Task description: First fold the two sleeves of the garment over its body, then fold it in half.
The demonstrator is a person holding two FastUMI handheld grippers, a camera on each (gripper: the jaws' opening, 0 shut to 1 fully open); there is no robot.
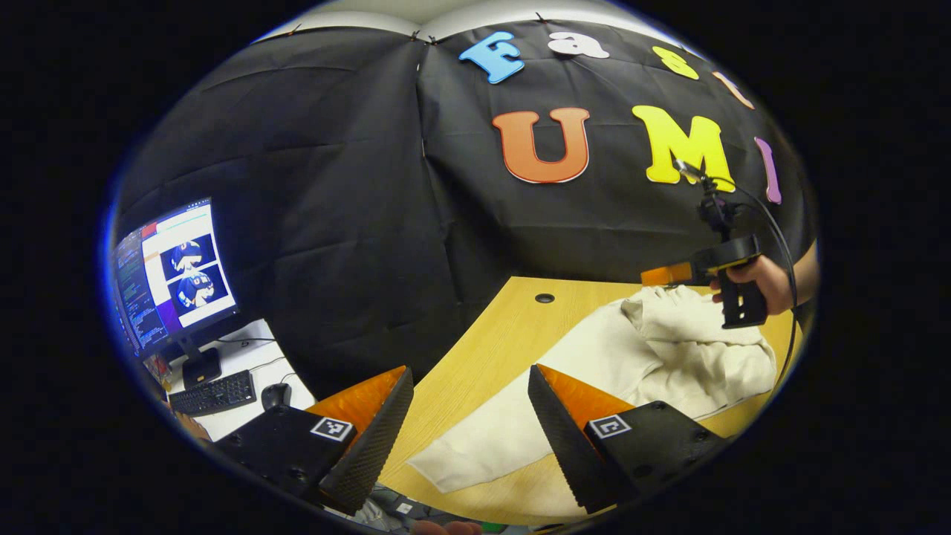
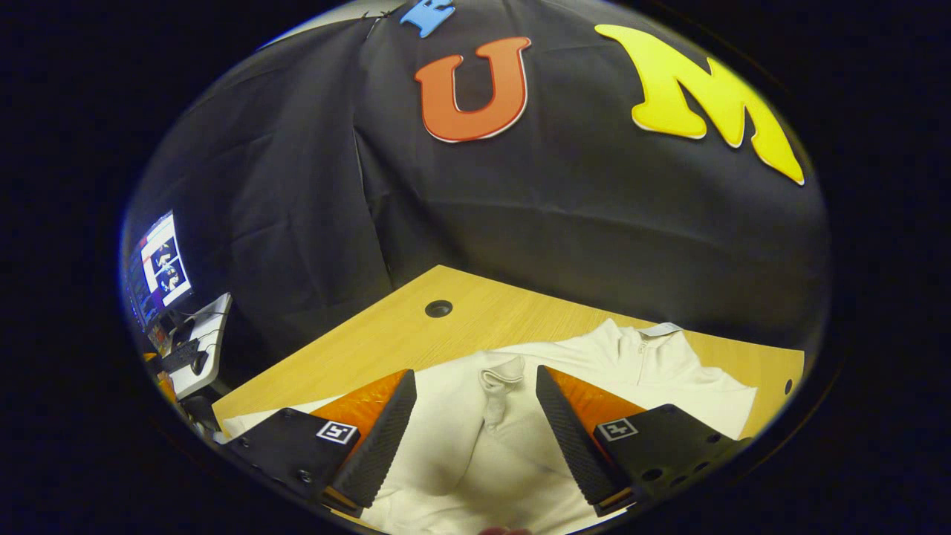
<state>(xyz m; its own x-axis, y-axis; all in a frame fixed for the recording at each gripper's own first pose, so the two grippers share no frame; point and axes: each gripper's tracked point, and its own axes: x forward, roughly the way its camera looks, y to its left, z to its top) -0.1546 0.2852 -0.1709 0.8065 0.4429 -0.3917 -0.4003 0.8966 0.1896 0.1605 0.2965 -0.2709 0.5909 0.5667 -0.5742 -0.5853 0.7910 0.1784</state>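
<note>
Fingers (image 1: 386, 431) of left gripper (image 1: 469, 435) spread wide, gripping nothing, above the near edge of the table (image 1: 490, 334). Cream garment (image 1: 594, 371) lying flat from 6 o'clock out toward 3 o'clock, one part bunched over the body. At 3 o'clock, right gripper (image 1: 732, 275) held in a hand (image 1: 765, 282), over that bunched cloth.

From right gripper view: right gripper (image 2: 475, 423) wide apart too, hovering over garment (image 2: 483, 446), collar (image 2: 654, 338) at 4 o'clock, a cuff (image 2: 501, 371) lying on the body between the fingers. Square markers on both grippers (no readable writing). Monitor (image 1: 174, 275) and keyboard (image 1: 212, 392) at 9 o'clock; screen left unread.
</note>
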